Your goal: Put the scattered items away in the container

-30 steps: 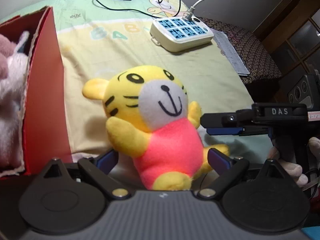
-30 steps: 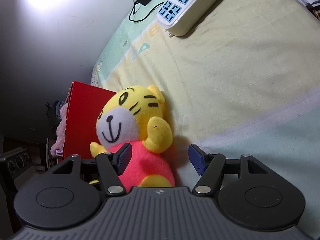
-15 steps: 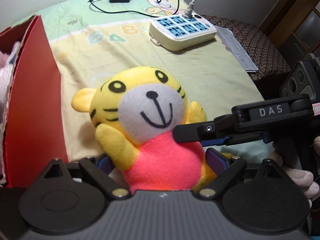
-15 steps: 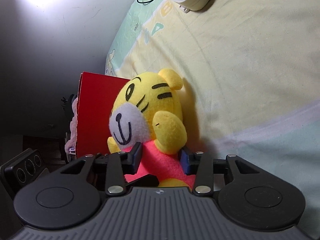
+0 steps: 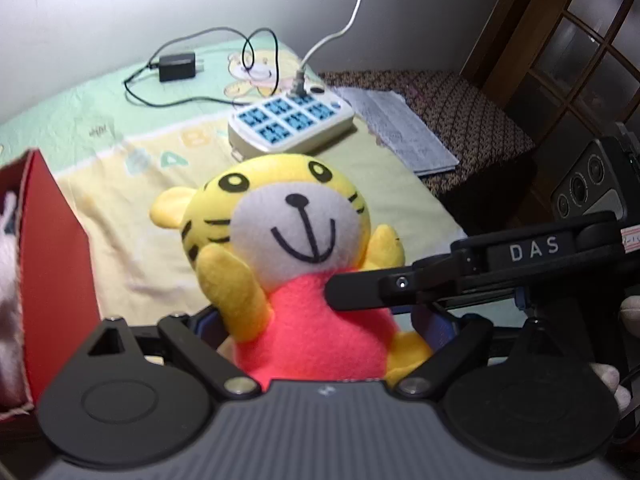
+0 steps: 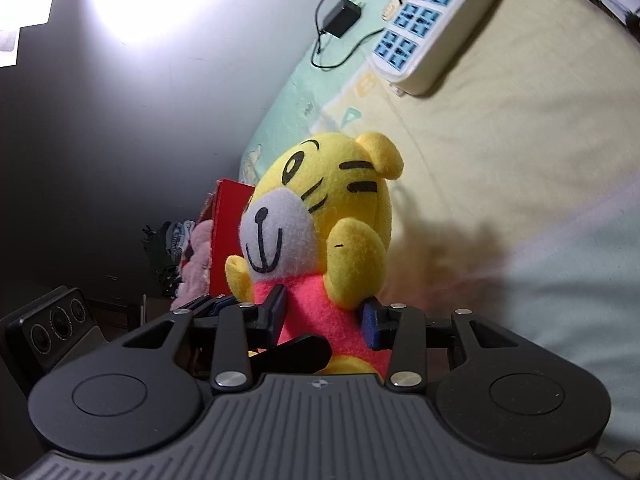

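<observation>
- The tiger plush (image 5: 296, 240), yellow with a pink body, sits upright between the fingers of both grippers, its head rising above them.
- The right gripper (image 6: 326, 318) has its fingers narrowed onto the plush's pink body, the blue pads pressing both sides.
- The left gripper (image 5: 320, 328) has its fingers on either side of the plush's lower body; whether they press it or only flank it cannot be told.
- One right-gripper finger (image 5: 360, 290) lies across the plush's chest in the left wrist view.
- Beyond the fingertips on the bed (image 5: 132, 216) lie a power strip (image 5: 290, 122) and a black charger (image 5: 178, 66) with looped cable.
- Papers (image 5: 400, 128) lie further right of the strip.
- Left of the left fingers stands the red box (image 5: 52, 264), holding a pale pink soft toy (image 6: 198, 256).
</observation>
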{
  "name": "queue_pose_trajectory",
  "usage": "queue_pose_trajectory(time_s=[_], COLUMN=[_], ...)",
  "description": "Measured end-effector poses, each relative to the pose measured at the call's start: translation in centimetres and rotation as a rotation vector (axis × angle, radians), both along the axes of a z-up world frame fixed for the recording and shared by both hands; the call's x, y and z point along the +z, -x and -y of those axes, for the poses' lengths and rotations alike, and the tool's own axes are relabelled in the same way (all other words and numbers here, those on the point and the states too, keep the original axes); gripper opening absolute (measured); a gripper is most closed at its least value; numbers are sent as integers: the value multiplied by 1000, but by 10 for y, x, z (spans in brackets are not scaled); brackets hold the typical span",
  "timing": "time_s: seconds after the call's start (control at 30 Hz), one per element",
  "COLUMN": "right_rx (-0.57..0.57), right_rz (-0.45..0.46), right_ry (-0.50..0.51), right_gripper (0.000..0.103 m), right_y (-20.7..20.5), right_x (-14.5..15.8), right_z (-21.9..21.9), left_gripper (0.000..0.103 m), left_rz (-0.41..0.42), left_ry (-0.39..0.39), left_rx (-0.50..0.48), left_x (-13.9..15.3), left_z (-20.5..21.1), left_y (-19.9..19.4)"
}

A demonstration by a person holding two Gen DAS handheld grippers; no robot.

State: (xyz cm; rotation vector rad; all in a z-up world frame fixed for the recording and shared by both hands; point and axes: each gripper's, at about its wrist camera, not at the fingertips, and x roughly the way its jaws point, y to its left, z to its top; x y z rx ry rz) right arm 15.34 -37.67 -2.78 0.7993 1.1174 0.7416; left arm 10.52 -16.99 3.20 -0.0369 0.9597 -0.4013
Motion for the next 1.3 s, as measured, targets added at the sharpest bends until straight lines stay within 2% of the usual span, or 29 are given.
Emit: queue_pose_trajectory(time_s=[0.3,0.4,0.53,0.77,0.9,1.1,1.2,1.3], right_rx=[69,90,99,68,22,-46,-83,-130], right_rz=[174,210,214,184,172,196,214,199], right_ry=[-88,-101,-101,-72,-28,36,59,54], right_gripper=[43,43,43,43,44,44,45,50], right_y=[-14,-11,-5,1,4,10,14,14], right_x=[65,78,84,73,63,57,50,41], right_z=[-62,-94,-138,-211,-234,-244,-244,-237], left_gripper=[92,92,92,92,92,92,92,92], left_rz=[200,238,244,203,151,85,87,81], left_ry=[-34,-51,-49,-49,-4,67,52,47], left_rx=[100,123,146,158,145,116,88,66], left_x=[71,84,92,82,67,43,38,33], left_z=[-60,-90,-134,-207,-240,-261,-254,-249], left_y=[18,25,32,29,23,7,4,-3])
